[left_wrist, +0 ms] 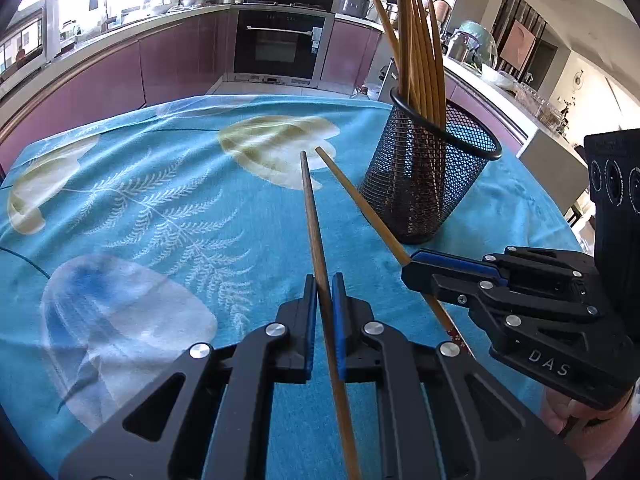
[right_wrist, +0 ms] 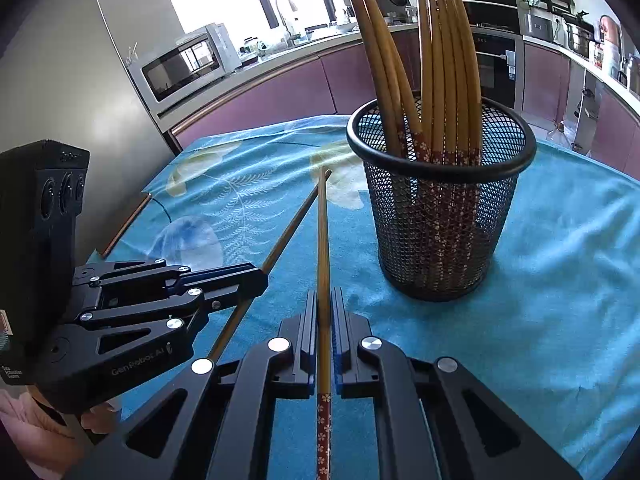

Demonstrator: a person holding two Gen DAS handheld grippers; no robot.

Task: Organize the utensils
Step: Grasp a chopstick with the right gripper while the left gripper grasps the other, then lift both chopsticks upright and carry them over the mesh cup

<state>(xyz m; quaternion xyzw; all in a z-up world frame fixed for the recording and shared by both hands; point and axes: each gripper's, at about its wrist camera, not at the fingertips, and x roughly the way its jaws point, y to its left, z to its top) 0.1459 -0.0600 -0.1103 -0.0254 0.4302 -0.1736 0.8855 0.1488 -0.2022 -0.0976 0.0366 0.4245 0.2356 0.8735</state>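
My left gripper (left_wrist: 324, 288) is shut on a wooden chopstick (left_wrist: 314, 216) that points forward above the table. My right gripper (right_wrist: 323, 304) is shut on a second chopstick (right_wrist: 323, 240) with a red flowered end; it shows in the left wrist view (left_wrist: 412, 270) at the right, its chopstick (left_wrist: 356, 196) angled toward the first one's tip. The left gripper also shows in the right wrist view (right_wrist: 256, 278), at the left. A black mesh cup (left_wrist: 428, 184) holding several chopsticks stands upright just beyond and right of both grippers; it also shows in the right wrist view (right_wrist: 440, 216).
The table is covered by a blue cloth (left_wrist: 160, 200) with fern and leaf prints. Purple kitchen cabinets (left_wrist: 180, 60) and an oven (left_wrist: 280, 48) stand behind the table. A microwave (right_wrist: 184, 68) sits on the counter at the left.
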